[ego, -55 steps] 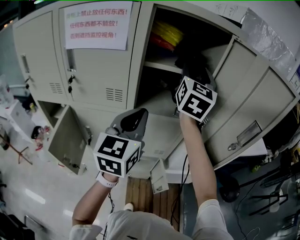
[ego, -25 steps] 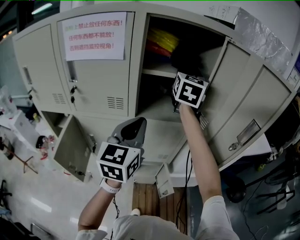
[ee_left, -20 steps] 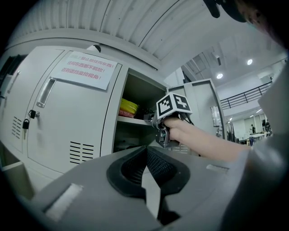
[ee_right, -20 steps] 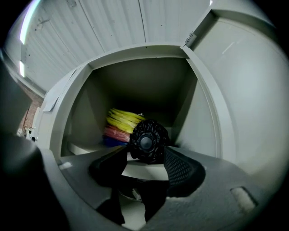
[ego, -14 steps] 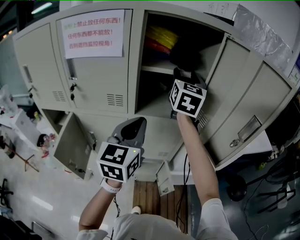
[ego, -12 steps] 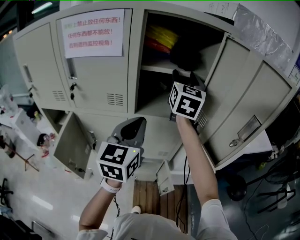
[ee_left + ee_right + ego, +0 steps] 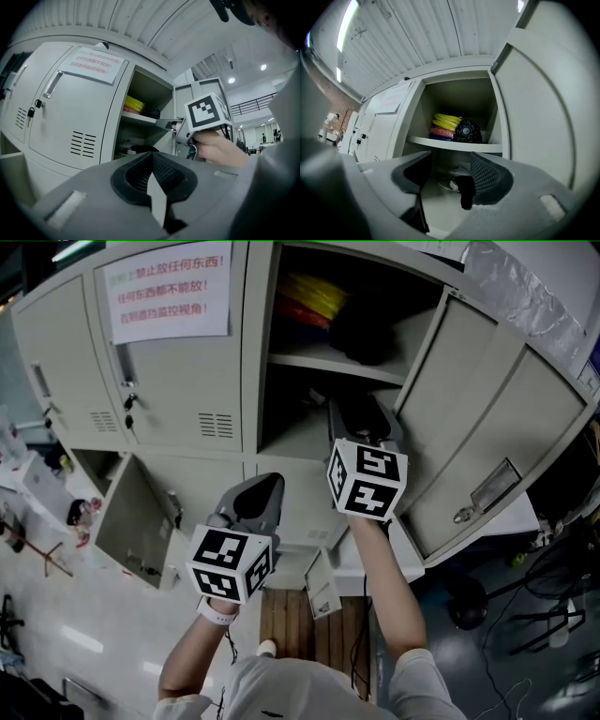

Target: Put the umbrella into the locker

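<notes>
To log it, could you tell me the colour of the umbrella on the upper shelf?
Black umbrella; right gripper view.

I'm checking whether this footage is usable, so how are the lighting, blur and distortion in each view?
Head view: even light, but the open locker interior is deep in shadow and the black umbrella is barely readable. Left gripper view: strong fisheye bending, with a ceiling lamp glaring. Right gripper view: dark corners, a blown-out light strip, near jaws soft.
</notes>
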{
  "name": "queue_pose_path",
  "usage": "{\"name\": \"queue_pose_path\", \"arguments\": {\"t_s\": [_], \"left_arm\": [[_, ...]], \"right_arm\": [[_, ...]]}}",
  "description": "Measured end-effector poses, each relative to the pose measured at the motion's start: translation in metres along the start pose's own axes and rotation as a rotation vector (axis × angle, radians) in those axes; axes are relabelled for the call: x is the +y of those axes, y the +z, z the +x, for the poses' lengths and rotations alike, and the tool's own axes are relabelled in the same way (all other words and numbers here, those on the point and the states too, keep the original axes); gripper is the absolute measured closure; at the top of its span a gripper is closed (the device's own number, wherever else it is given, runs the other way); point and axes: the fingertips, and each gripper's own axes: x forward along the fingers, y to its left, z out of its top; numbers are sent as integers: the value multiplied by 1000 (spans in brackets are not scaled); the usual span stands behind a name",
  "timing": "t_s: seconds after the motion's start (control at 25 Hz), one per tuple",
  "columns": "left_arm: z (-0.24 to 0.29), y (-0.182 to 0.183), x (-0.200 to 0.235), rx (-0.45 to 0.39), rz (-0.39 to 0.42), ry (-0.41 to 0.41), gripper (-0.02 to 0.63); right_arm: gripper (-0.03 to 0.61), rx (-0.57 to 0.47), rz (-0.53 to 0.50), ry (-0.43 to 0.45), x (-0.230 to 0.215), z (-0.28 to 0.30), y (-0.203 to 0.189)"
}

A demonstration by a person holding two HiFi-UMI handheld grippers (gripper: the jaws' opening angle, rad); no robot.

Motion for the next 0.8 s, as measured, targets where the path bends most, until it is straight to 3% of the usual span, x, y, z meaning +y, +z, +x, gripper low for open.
{"name": "queue_pose_path", "arguments": {"t_s": [0.28,0.64,0.8], "left_arm": [[-11,-5,-2,-22,6,34,597],[-34,-12,2,-50,13,75,597],[-45,-19,4,-59,9,83,597]], "right_arm": [[331,-8,-7,80,21,-55,-2],[333,-33,23,99,25,-120,-15],[364,-16,40,87,19,-144,-29]]}}
